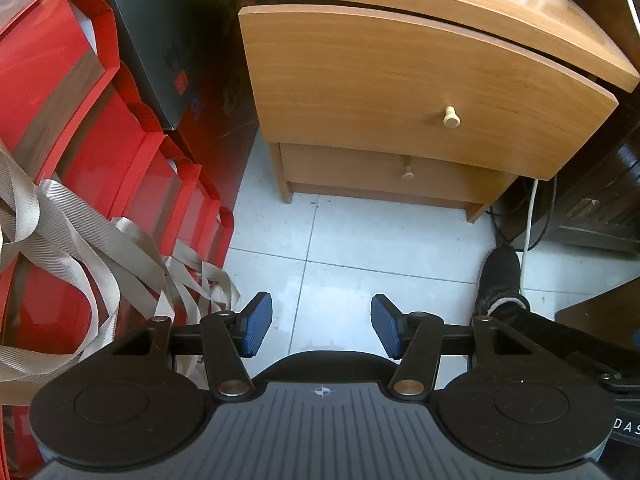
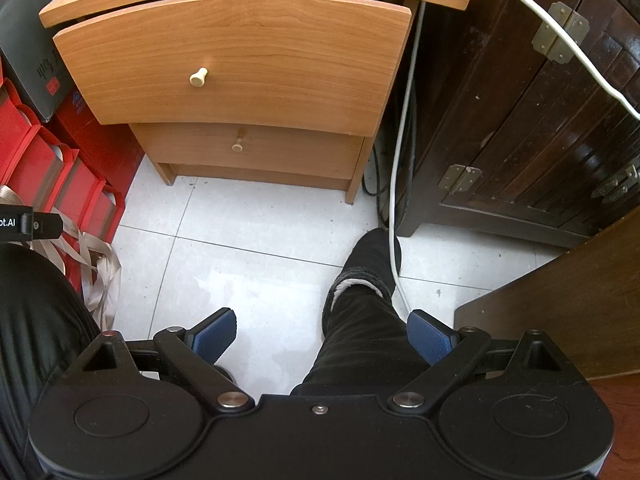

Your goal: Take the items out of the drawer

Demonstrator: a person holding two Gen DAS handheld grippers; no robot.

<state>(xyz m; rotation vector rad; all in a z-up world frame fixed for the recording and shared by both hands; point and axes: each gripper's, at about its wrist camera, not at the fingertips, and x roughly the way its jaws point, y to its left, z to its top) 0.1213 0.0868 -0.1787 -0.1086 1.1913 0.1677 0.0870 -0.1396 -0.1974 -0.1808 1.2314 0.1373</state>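
Note:
A wooden nightstand has two drawers. Its top drawer [image 1: 392, 80] [image 2: 240, 56] stands pulled out a little, with a pale round knob [image 1: 452, 118] [image 2: 198, 77]; its inside is hidden. The lower drawer [image 1: 384, 172] [image 2: 248, 148] looks pushed in, with a small knob [image 1: 407, 174] [image 2: 237, 146]. My left gripper [image 1: 322, 330] is open over the floor tiles, well short of the nightstand, nothing between its blue pads. My right gripper [image 2: 324, 338] is also open, wide, with the person's dark-trousered leg [image 2: 360, 336] below it.
Red gift bags [image 1: 80, 152] with beige ribbon handles line the left. A dark wooden cabinet [image 2: 520, 112] stands right of the nightstand, with a white cable [image 2: 400, 152] hanging between them. The person's slippered foot [image 1: 500, 280] rests on the white tiled floor [image 1: 360, 248].

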